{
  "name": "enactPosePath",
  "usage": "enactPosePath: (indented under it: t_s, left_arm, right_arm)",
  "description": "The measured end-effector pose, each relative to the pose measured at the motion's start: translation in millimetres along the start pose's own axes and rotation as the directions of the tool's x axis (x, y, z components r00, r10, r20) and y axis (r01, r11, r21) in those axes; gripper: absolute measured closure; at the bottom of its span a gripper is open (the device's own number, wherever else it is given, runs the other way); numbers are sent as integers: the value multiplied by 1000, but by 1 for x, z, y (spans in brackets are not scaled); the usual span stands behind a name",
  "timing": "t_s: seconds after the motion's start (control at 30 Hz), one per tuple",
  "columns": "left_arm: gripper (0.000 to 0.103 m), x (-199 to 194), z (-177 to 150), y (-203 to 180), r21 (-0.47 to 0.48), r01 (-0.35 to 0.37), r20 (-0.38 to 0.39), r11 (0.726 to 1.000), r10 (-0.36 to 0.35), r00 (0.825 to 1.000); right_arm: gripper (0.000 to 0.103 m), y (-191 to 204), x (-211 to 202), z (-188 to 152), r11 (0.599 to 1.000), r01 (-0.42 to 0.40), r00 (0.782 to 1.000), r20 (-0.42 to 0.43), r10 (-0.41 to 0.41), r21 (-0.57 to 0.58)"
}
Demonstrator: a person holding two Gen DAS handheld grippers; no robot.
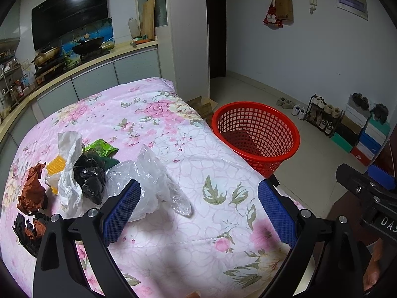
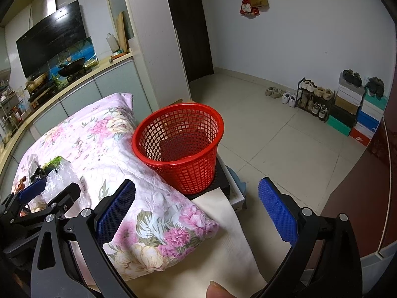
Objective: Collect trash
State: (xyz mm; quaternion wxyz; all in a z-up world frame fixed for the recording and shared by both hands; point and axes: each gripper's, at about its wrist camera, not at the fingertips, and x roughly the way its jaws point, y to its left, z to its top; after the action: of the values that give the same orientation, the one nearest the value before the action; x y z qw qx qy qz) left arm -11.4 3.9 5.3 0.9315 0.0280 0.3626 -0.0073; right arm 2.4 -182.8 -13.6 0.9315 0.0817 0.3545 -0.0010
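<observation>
Kitchen-side table under a floral quilt (image 1: 198,149) bears the trash pile at its left. Left gripper (image 1: 198,206) and right gripper (image 2: 196,213) both gape, empty. Clear plastic bag (image 1: 146,176) nearest: light, soft, slippery; pinch a bunched fold. Black bag (image 1: 90,178), white paper (image 1: 68,171), probably a green wrapper (image 1: 100,147) crowd behind. Red mesh basket (image 1: 258,134) stands clear, right.
</observation>
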Motion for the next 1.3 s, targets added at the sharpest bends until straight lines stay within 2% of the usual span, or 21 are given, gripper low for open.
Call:
enactPosePath:
  t_s: [1.3]
  left_arm:
    - [11, -1, -4, 0, 4, -2, 11, 1000, 2, 1000]
  right_arm:
    - [7, -3, 2, 2, 1000, 9, 1000, -2, -9, 7]
